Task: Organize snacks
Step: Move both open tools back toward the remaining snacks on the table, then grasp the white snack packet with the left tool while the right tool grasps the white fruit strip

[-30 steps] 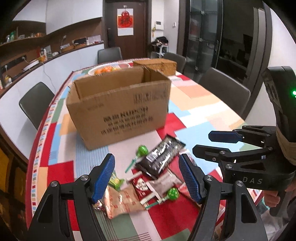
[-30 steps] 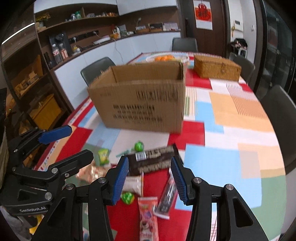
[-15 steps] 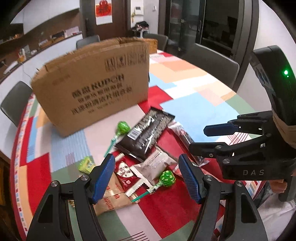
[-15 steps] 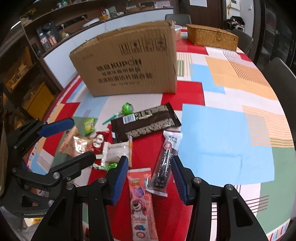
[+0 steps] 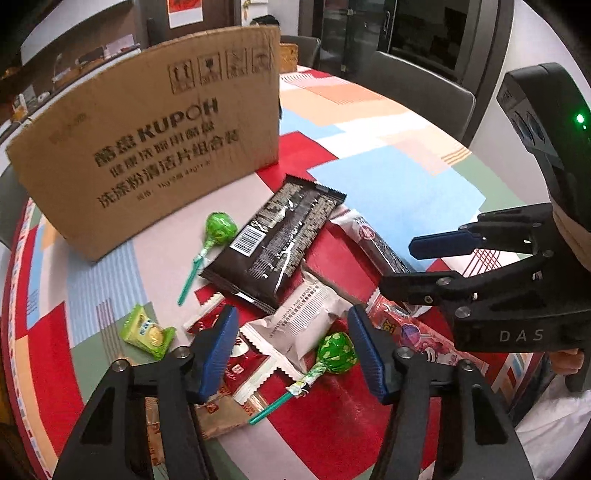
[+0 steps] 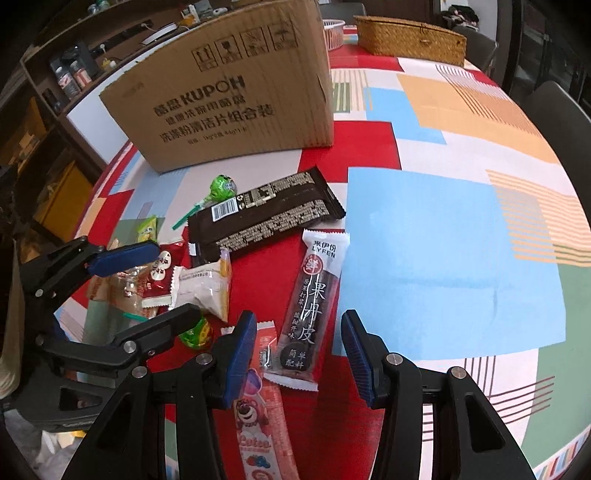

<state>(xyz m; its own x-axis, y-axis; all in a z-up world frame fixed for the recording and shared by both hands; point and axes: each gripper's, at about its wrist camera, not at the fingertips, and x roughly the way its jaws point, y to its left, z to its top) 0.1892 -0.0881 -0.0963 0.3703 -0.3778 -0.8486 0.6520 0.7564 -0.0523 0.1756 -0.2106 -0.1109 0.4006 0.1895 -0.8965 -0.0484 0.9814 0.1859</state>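
Note:
Snacks lie loose on the patchwork tablecloth in front of a cardboard box [image 5: 147, 147] [image 6: 229, 92]. My left gripper [image 5: 291, 343] hovers low over a white packet [image 5: 299, 321] and a green lollipop [image 5: 336, 352]; its jaws are closing, with the pads clear of both. My right gripper [image 6: 297, 343] stands open astride the near end of a dark red fruit bar [image 6: 314, 302], not touching it, beside a pink bar [image 6: 258, 424]. A black packet [image 5: 273, 236] and a second lollipop [image 5: 219, 229] lie nearer the box.
A small green candy [image 5: 147, 330] and a red sachet [image 5: 240, 365] lie left of the white packet. A wicker basket [image 6: 410, 33] and a white bowl [image 6: 334, 31] stand behind the box. Grey chairs [image 5: 417, 85] ring the table. Blue cloth [image 6: 443, 266] lies right of the snacks.
Both grippers have sunk toward the snacks and tipped further down, so the box's open top has gone out of sight. The left jaws stand narrower than before.

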